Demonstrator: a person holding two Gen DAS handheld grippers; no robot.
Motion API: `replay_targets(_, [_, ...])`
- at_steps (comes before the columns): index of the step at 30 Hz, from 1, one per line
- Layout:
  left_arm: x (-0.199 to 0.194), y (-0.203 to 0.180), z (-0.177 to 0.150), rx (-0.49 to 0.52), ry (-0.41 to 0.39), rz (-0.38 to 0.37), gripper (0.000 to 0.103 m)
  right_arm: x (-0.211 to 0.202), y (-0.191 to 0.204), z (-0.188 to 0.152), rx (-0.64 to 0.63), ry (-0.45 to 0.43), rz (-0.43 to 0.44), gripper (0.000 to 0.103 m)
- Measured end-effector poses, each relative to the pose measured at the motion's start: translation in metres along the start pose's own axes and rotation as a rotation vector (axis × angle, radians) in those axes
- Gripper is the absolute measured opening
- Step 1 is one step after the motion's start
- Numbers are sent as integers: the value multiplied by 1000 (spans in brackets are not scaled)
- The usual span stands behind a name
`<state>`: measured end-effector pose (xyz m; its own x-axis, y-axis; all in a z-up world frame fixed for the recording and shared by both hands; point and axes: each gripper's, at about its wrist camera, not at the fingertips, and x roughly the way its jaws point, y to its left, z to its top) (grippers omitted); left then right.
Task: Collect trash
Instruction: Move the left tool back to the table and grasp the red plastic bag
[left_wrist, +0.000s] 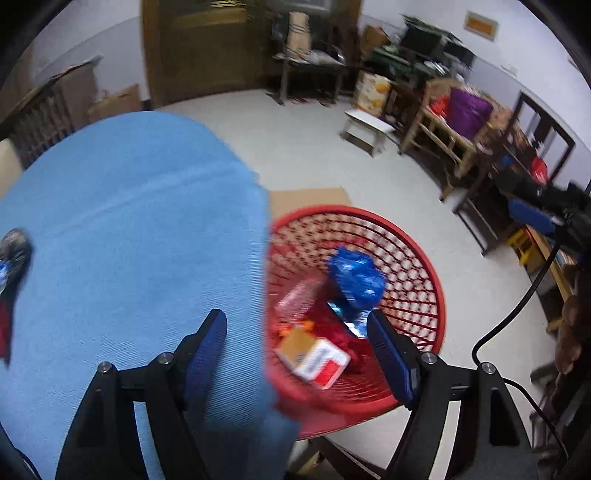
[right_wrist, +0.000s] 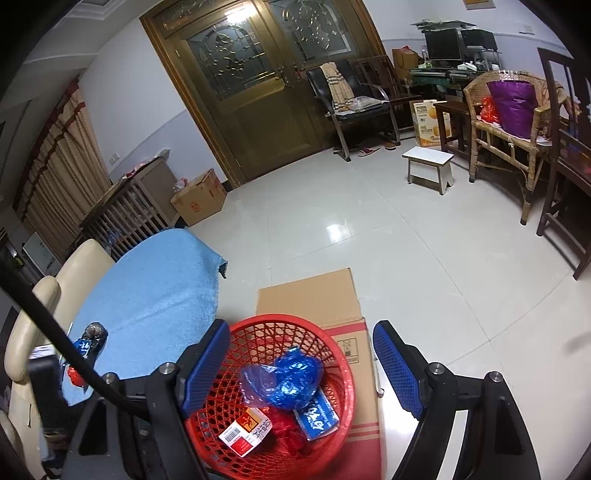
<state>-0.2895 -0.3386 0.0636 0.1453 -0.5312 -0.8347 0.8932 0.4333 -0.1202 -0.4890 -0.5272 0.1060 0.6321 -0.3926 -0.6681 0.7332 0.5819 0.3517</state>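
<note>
We find both claws released and empty; remaining trash (right_wrist: 90, 341) lies at the table's (right_wrist: 155, 291) near-left edge, nearer the left claw (left_wrist: 295, 354) than the right claw (right_wrist: 301, 365).

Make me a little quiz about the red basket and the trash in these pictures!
1. True or false: the red basket stands on a flattened cardboard box.
2. What colour is the crumpled plastic bag lying in the basket? A green, B blue, C yellow.
3. Fill in: some trash still lies on the ____ cloth.

Key
1. True.
2. B.
3. Blue. The left gripper and the right gripper are both open and hold nothing.
</note>
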Motion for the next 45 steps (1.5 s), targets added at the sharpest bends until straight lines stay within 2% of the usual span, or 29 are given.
replay_targets(6, [-34,67,-25,-168,-40,76,79,15,39,-6,-66,41,60,82])
replay_targets(13, [-57,142,-62,-353,-70,188,79,41,109,-26,-198,138,150,82])
replay_targets(19, [-67,213,-80,-455,-91,303,79,49,164,-49,-294,184,215,82])
replay_targets(21, [-66,239,-81,-494,-90,336,79,50,177,-54,-318,194,227,82])
replay_targets(26, [-59,287,-72,-552,-104,346,79,53,195,-63,-357,217,239,82])
replay_targets(33, [-44,312,-54,-568,-134,359,79,59,204,-64,-373,243,233,82])
replay_targets(35, [-39,317,-51,-568,-124,347,59,63,209,-64,-378,247,235,82])
replay_targets(36, [-35,322,-50,-571,-105,347,41,65,212,-64,-379,250,238,82])
replay_targets(41, [-40,326,-64,-584,-101,335,40,71,231,-65,-406,258,269,82])
replay_targets(45, [-58,320,-88,-584,-106,341,40,81,252,-70,-435,277,304,82])
